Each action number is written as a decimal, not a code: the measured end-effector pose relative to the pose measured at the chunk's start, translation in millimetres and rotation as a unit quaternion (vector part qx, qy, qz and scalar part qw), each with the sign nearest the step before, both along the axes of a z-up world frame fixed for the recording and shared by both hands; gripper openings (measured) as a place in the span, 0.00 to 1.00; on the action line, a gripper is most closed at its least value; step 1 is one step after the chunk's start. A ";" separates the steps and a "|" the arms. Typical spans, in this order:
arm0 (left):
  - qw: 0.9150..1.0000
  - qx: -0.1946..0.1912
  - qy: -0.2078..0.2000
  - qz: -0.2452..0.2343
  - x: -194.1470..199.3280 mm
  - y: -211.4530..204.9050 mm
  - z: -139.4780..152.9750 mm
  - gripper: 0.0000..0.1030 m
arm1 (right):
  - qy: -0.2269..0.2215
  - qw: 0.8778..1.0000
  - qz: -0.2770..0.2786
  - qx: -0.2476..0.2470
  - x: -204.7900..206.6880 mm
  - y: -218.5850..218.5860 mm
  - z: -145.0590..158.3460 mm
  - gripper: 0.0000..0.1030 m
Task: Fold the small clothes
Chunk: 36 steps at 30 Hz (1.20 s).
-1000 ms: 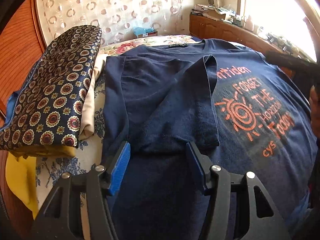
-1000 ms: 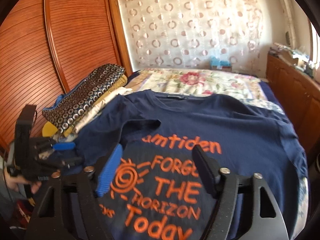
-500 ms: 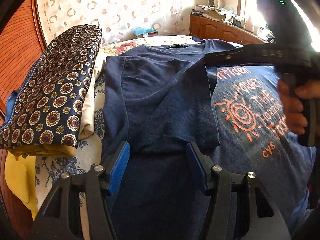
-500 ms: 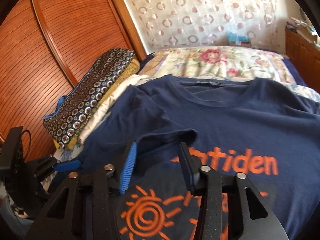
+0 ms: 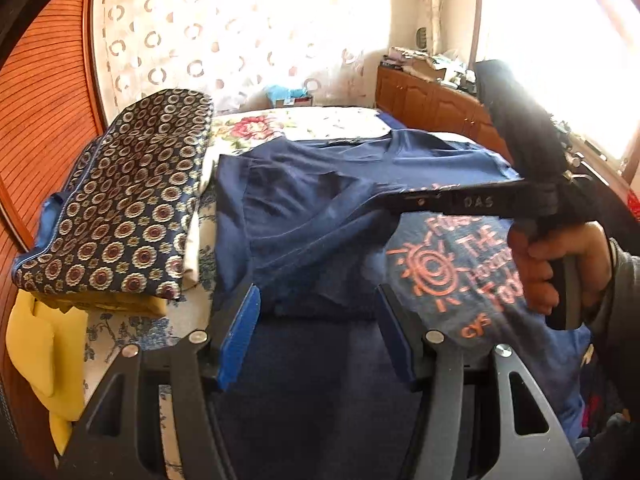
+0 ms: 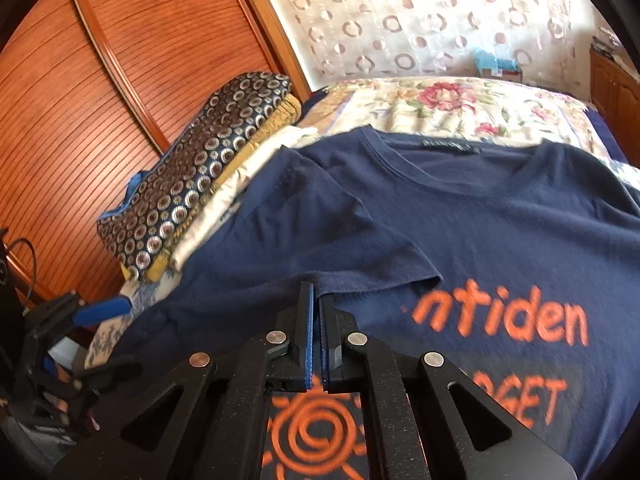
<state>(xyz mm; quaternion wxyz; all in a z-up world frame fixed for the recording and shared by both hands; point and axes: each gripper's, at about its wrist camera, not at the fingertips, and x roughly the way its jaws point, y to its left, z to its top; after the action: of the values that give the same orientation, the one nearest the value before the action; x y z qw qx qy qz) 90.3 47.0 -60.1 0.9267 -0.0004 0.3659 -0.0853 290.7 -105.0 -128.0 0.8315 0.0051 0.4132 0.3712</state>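
A navy T-shirt (image 6: 500,220) with an orange print lies face up on the bed, its left sleeve (image 6: 340,240) folded in over the chest. My right gripper (image 6: 316,300) is shut on the hem of that sleeve. In the left wrist view the same right gripper (image 5: 386,200) reaches in from the right with a hand on its handle, and the sleeve (image 5: 320,220) is drawn up toward its tip. My left gripper (image 5: 318,296) hangs open above the T-shirt's (image 5: 320,380) lower part, with nothing between its fingers. The right wrist view shows that left gripper (image 6: 112,338) at the far left.
A stack of folded clothes topped by a patterned cloth (image 5: 120,208) (image 6: 200,160) lies left of the shirt, with a yellow cloth (image 5: 44,352) under it. A floral bedspread (image 6: 460,108) covers the bed. A wooden slatted door (image 6: 120,60) stands left, a wooden cabinet (image 5: 432,108) right.
My right gripper moved in over the folded sleeve and closed on its hem, which now lifts slightly. The left gripper rose a little and stayed open.
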 end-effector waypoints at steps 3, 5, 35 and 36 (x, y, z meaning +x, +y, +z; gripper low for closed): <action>1.000 0.000 -0.002 -0.002 1.7 -6.2 1.3 0.57 | -0.001 1.000 -0.007 -0.010 -3.0 -3.4 -1.8 0.00; 1.000 -0.002 -0.002 -0.001 4.5 -9.8 1.5 0.57 | -0.013 0.999 -0.022 -0.030 -4.8 -4.1 -1.1 0.00; 0.999 -0.010 -0.026 -0.030 6.8 -71.5 8.2 0.57 | -0.064 0.951 -0.279 -0.116 -2.0 -323.5 11.9 0.44; 0.999 -0.010 -0.027 -0.032 5.5 -73.2 9.6 0.57 | -0.055 0.951 -0.282 -0.111 0.7 -329.4 9.0 0.44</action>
<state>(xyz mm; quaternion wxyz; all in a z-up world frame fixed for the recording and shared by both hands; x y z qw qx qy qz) 95.8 -26.2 -50.6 0.9329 0.0045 0.3399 -0.1190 291.4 -434.4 -118.9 0.9191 0.0090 0.3870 0.0732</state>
